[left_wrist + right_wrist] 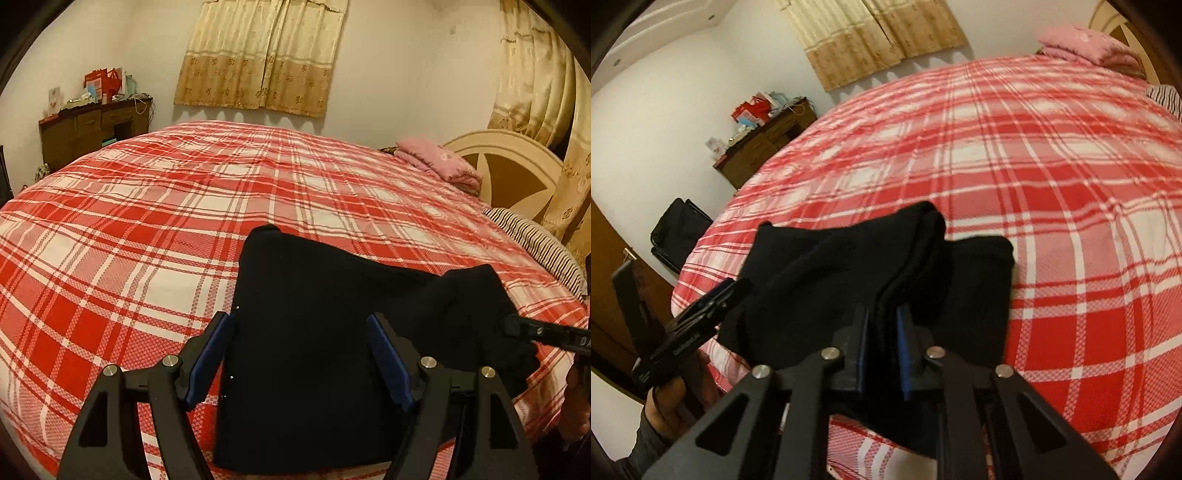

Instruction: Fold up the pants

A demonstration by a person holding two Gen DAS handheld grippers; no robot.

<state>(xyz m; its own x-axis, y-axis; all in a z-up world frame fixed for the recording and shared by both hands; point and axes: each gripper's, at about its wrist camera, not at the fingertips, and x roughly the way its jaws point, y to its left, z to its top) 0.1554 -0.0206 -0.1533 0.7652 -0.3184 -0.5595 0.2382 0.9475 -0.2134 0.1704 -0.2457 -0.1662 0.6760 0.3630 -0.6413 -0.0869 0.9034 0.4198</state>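
Right wrist view: right gripper (882,328) clamped on black pants (849,266) bunched on the plaid bed (1052,184); left gripper (301,354) spread apart above them; soft, limp, light cloth, best pinched at edges.

Black pants (314,332) are seen partly folded near the edge of a bed, laid flat on the left side and bunched into a raised ridge on the right, where several stacked layers of the plain dark fabric (886,266) are lifted clear.
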